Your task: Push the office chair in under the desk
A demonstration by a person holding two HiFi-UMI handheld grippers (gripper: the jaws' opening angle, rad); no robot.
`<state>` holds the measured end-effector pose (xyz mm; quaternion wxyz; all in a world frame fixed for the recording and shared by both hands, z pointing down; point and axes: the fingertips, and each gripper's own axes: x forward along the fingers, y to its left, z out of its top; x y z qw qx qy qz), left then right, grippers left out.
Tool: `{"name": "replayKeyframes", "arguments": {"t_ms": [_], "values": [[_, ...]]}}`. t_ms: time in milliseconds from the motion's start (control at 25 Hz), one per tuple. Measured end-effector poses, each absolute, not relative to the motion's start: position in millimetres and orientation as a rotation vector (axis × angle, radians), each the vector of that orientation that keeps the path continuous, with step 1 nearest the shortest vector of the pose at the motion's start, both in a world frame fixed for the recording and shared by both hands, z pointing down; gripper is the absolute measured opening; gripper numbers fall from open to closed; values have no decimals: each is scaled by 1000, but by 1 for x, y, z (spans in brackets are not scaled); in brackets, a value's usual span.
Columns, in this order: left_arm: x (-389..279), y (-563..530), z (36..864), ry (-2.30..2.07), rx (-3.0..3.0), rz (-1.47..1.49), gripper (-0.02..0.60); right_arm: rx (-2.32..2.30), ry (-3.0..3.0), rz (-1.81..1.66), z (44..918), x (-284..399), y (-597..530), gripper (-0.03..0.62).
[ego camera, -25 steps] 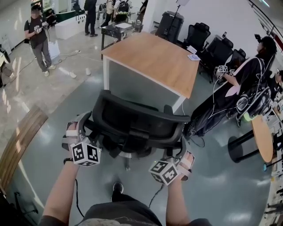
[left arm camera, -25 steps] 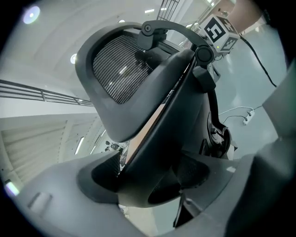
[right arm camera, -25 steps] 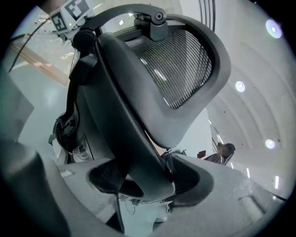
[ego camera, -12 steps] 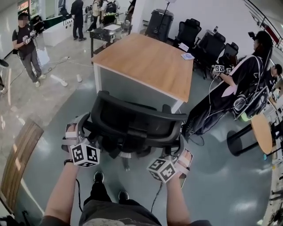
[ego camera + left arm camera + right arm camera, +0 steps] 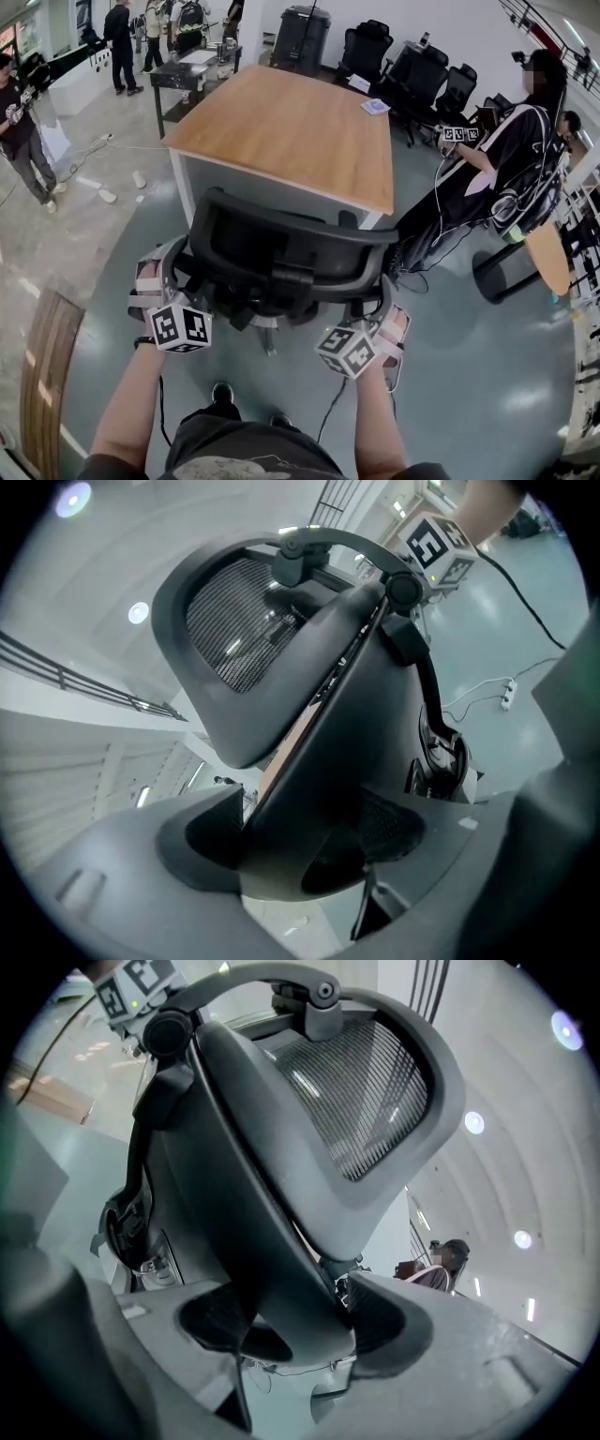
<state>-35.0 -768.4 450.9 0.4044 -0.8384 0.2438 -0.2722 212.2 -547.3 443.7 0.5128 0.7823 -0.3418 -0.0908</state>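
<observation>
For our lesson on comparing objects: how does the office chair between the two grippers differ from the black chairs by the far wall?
Place: the office chair stands on the desk's near side; the far chairs stand beyond it, by the wall. Hold: the left gripper and right gripper each have their jaws closed on the office chair's backrest; no gripper holds the far chairs. Shared: all are black office chairs.

No word, number or brand is legible; the only signs are black-and-white square codes on the left cube [image 5: 181, 328], behind the left gripper [image 5: 300, 850], and the right cube [image 5: 348, 352], behind the right gripper [image 5: 295, 1326]
</observation>
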Motion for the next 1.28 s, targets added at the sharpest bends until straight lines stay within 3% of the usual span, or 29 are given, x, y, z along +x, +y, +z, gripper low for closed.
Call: {"name": "replayKeyframes", "arguments": {"t_ms": [760,1280], "values": [[9,-877,453,523,-2102,-661,362,1933,-714,-181,445,231,-630,273],[64,-949,452,558,-2111,-659,370,1924,-723,-234,444,284,-700,273]]}}
